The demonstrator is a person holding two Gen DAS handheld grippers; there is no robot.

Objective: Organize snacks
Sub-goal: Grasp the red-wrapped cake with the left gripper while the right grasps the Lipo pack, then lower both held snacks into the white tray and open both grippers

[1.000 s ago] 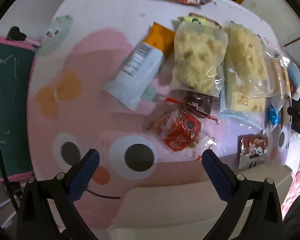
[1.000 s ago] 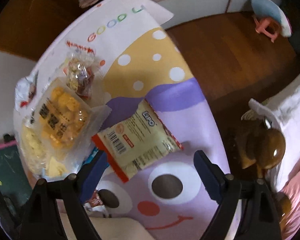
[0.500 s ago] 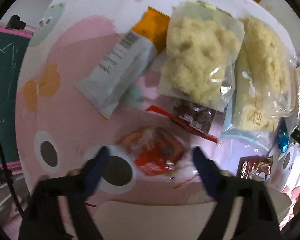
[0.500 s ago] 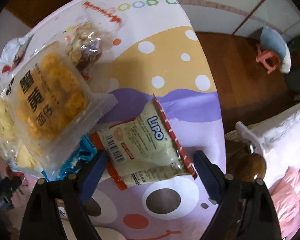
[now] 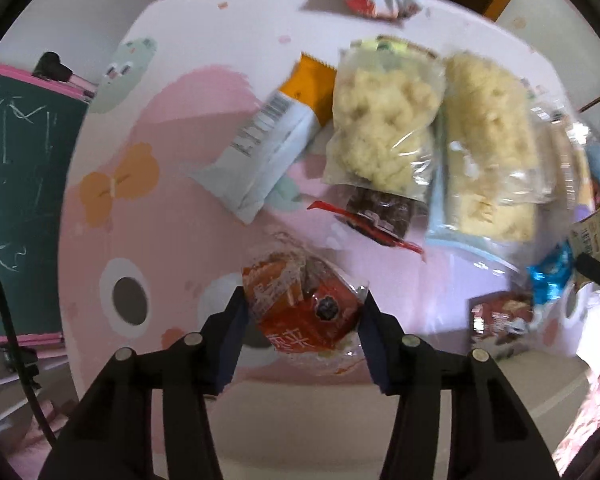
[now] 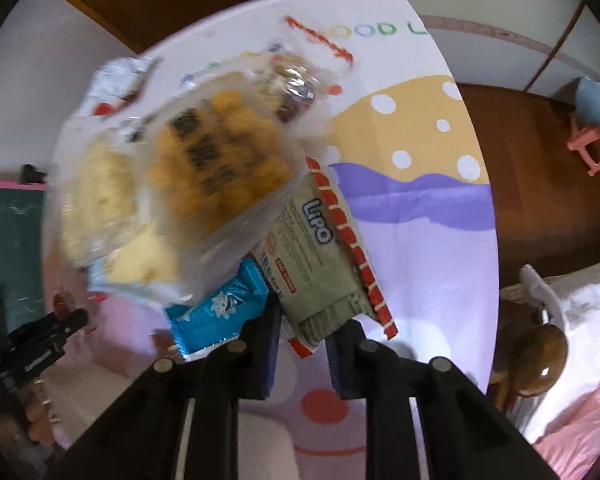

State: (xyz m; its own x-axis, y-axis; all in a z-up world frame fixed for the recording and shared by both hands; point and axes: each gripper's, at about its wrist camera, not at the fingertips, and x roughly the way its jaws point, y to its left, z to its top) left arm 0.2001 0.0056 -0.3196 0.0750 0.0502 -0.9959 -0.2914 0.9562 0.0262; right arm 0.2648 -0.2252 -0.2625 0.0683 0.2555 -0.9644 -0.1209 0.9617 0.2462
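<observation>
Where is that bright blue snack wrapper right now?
In the right wrist view the blue wrapper lies on the mat, just left of the right gripper, half under the clear bag of orange puffs, beside the Lipo packet.

A red, clear-wrapped snack pack (image 5: 304, 312) is sitting crumpled between two gripper pads on the pink cartoon tabletop. A pale green Lipo packet (image 6: 320, 256) with a red-striped edge is tilting upward, its lower end pinched, overlapping a blue wrapper (image 6: 216, 312) and clear bags of yellow puffs (image 6: 216, 164).

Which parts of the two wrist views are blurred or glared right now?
Right wrist view: clear bag of orange puffs motion-smeared, green Lipo packet sharper. Left wrist view: red crinkly snack packet fairly sharp, glare streaks on clear bag of pale puffs; right edge smeared.
</observation>
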